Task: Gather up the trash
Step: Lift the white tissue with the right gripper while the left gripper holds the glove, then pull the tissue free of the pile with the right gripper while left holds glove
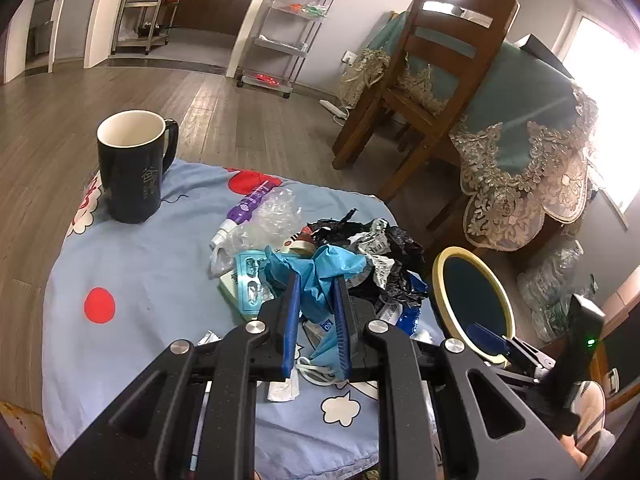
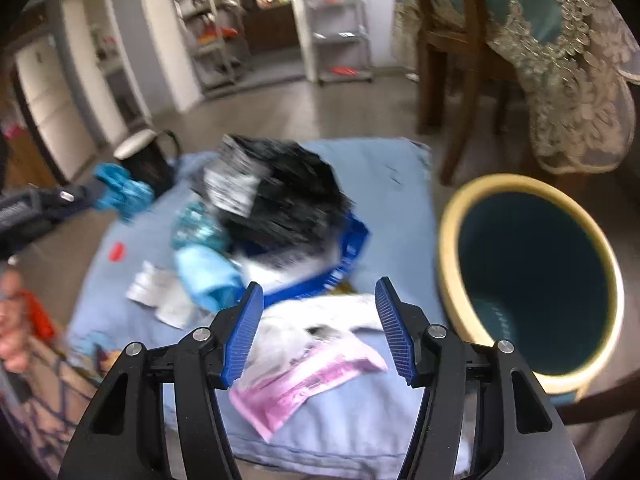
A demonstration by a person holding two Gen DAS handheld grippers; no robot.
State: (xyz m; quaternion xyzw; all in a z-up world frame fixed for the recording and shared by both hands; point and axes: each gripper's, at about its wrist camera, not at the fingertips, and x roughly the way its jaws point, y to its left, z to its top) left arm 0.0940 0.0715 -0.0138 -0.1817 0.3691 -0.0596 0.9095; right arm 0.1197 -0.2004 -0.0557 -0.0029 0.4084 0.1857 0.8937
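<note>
My left gripper (image 1: 318,296) is shut on a crumpled blue plastic sheet (image 1: 320,268) at the near edge of the trash pile (image 1: 384,256). The right wrist view shows it at the left, lifting that blue sheet (image 2: 124,194). My right gripper (image 2: 320,284) hangs open above a white and pink wrapper (image 2: 304,376), with nothing pressed between its pads. Behind it lies a crumpled black bag (image 2: 288,200) on a blue packet. The round bin (image 2: 450,248), cream-rimmed and dark inside, stands just right of the table; its rim (image 1: 440,276) also shows in the left wrist view.
A light blue cloth (image 1: 140,272) covers the low table. A dark mug (image 1: 132,168) stands at its far left. A purple tube and clear plastic (image 1: 272,216) lie behind the pile. A wooden chair (image 1: 432,80) and a draped table stand beyond.
</note>
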